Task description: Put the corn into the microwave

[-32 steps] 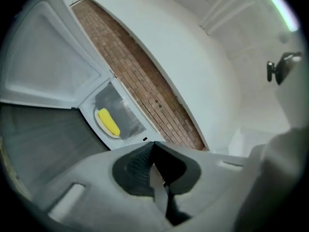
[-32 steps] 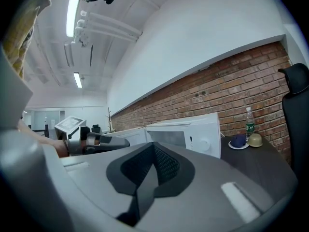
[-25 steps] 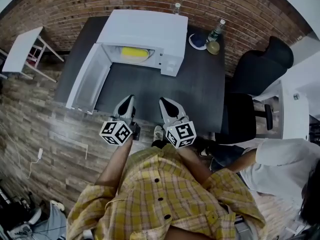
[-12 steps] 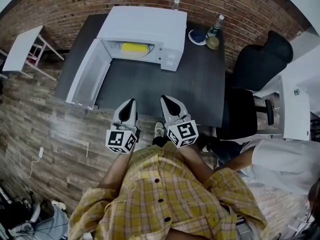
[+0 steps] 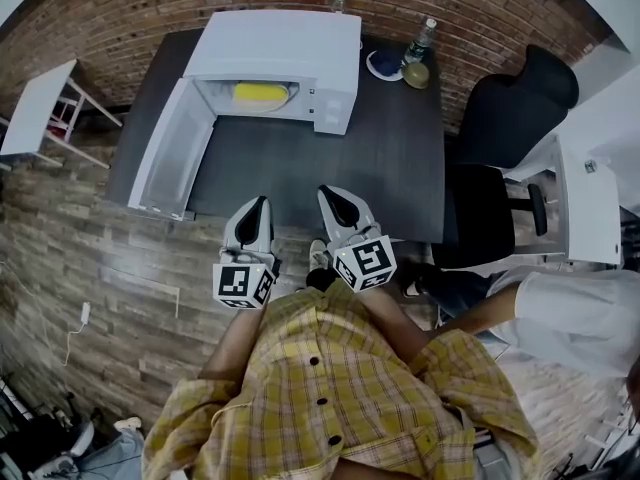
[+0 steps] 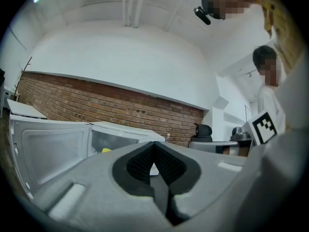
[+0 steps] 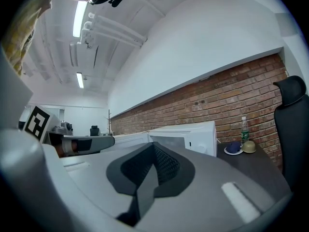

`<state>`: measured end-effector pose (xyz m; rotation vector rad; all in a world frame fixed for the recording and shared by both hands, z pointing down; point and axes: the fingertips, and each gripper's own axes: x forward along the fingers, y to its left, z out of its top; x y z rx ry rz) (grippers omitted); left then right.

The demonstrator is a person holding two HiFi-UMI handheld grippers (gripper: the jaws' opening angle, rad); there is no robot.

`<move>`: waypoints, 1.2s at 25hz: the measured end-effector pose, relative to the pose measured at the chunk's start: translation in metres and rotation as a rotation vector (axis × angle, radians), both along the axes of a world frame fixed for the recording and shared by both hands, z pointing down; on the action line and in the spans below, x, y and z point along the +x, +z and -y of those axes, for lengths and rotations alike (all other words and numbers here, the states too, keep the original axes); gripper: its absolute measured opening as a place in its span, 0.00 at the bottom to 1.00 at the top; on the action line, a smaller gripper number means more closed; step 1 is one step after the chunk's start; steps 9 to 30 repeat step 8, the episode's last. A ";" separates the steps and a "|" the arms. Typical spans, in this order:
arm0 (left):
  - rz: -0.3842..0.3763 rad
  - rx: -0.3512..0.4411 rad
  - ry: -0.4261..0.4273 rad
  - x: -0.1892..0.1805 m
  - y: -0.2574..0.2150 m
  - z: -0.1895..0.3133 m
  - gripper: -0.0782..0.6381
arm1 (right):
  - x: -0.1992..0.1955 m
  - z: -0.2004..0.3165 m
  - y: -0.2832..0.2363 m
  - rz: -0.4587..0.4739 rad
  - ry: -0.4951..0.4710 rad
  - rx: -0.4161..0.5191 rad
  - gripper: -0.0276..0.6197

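Rolled since a second ago, your left claw (image 5: pixel 254 208) idles beside your right claw (image 5: pixel 340 206), both closed and empty at the table's (image 5: pixel 390 158) six-o'clock edge, evidently because the corn (image 5: pixel 258 95) already lies inside the open microwave (image 5: pixel 280 48) at twelve o'clock.

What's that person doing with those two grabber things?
A person in a yellow checked shirt holds a gripper in each hand. The left gripper and right gripper are both shut and empty, at the near edge of the dark table. The yellow corn already lies inside the white microwave, whose door stands open.
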<state>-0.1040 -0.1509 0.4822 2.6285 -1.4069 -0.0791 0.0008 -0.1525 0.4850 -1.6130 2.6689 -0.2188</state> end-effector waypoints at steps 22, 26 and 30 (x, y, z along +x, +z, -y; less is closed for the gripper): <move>0.015 0.022 -0.009 -0.002 -0.003 -0.006 0.11 | -0.004 -0.007 -0.007 -0.014 -0.011 0.025 0.04; 0.015 0.022 -0.009 -0.002 -0.003 -0.006 0.11 | -0.004 -0.007 -0.007 -0.014 -0.011 0.025 0.04; 0.015 0.022 -0.009 -0.002 -0.003 -0.006 0.11 | -0.004 -0.007 -0.007 -0.014 -0.011 0.025 0.04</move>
